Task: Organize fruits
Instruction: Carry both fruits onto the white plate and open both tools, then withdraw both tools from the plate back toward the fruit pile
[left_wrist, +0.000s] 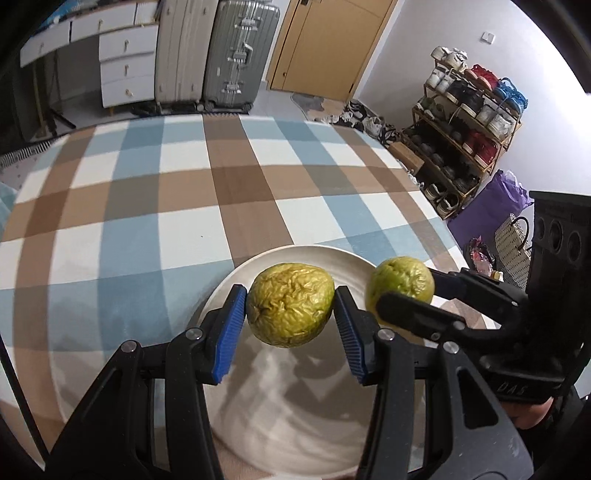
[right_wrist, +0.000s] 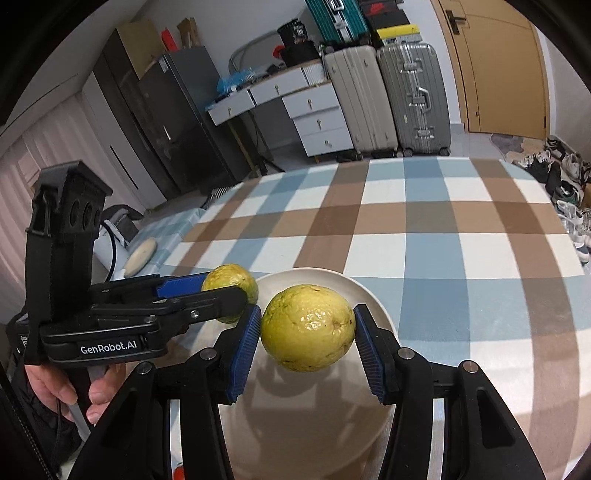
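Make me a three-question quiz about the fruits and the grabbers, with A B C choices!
1. Where is the wrinkled fruit?
A. on the floor
B. above the white plate, between the left gripper pads
C. on the shoe rack

2. How many green fruits are there?
A. two
B. five
C. none

3. What is the right gripper doing?
A. hanging open and empty
B. lying on the cloth
C. squeezing the smooth fruit

Answers: 1 B, the left wrist view shows it pinched over the plate. 2 A, each gripper holds one. 3 C, both blue pads press its sides.
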